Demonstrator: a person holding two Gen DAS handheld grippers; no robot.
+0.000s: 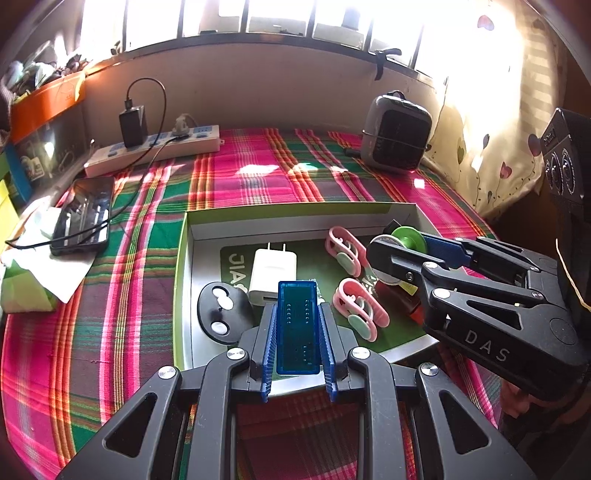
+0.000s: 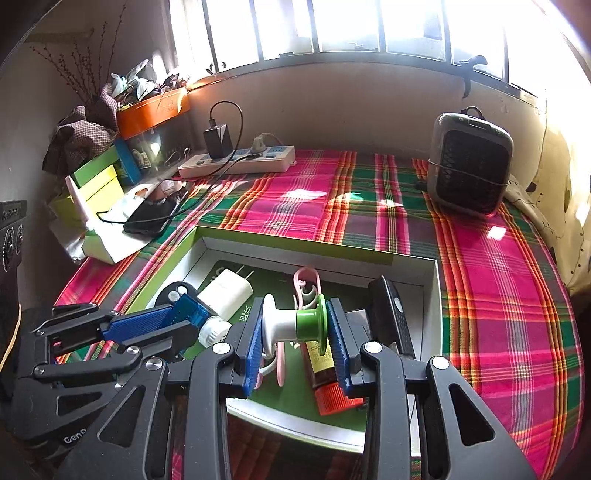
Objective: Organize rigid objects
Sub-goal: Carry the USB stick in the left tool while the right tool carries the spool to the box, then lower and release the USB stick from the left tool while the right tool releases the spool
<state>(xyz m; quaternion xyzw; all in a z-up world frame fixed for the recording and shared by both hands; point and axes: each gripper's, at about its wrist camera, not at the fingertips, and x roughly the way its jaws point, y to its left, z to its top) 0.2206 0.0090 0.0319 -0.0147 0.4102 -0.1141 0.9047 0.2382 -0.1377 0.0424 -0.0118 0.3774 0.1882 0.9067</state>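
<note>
Overhead, bright barred window point(image 2: 369, 29); below, plaid tablecloth point(image 2: 303, 181).

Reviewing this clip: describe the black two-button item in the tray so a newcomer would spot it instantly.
On the plaid tablecloth sits a shallow green-rimmed tray. In its near-left corner, just left of the white USB charger, lies the black key fob. It is the only dark oval there, with two white buttons on top, unlike the pink clips farther right.
</note>
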